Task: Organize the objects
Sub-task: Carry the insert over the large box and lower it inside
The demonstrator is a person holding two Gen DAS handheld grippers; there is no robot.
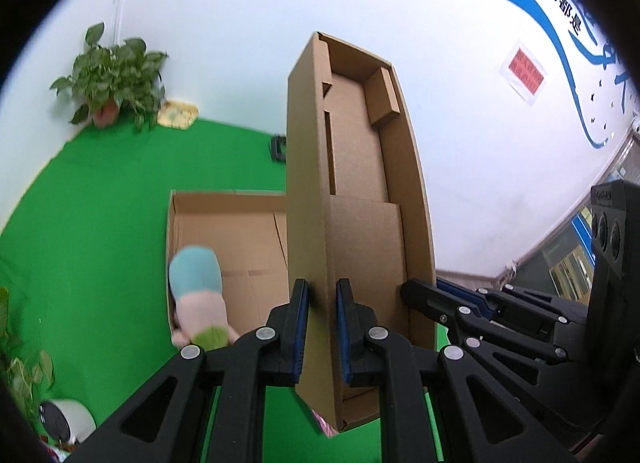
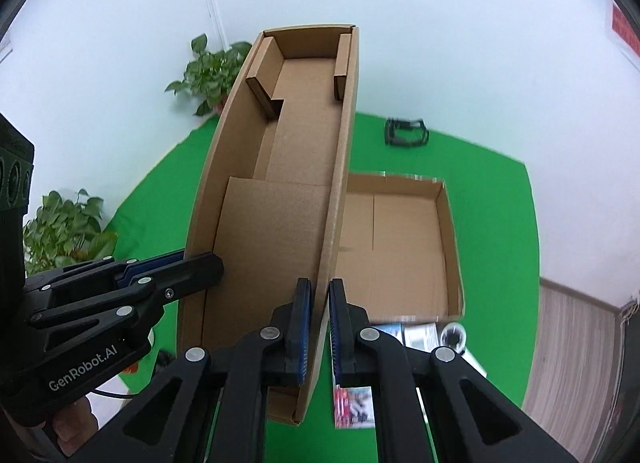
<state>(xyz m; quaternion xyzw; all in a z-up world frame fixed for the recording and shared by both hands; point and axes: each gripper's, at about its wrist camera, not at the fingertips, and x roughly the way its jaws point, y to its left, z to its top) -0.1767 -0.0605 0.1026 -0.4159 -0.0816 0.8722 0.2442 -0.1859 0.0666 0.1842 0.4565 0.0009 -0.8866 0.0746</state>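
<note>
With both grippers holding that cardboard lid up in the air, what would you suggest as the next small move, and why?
Probably swing the cardboard lid sideways over the open box and level it. The left gripper and right gripper each pinch one of its side walls, its open side faces the cameras, and the box below already holds a plush toy, so closing looks near.

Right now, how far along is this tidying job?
Partly done, it seems. A plush doll already lies in the open box on the green mat. In hand: both grippers' fingers clamp opposite walls of a cardboard lid, held above it. Still loose: small packets beside the box.
</note>
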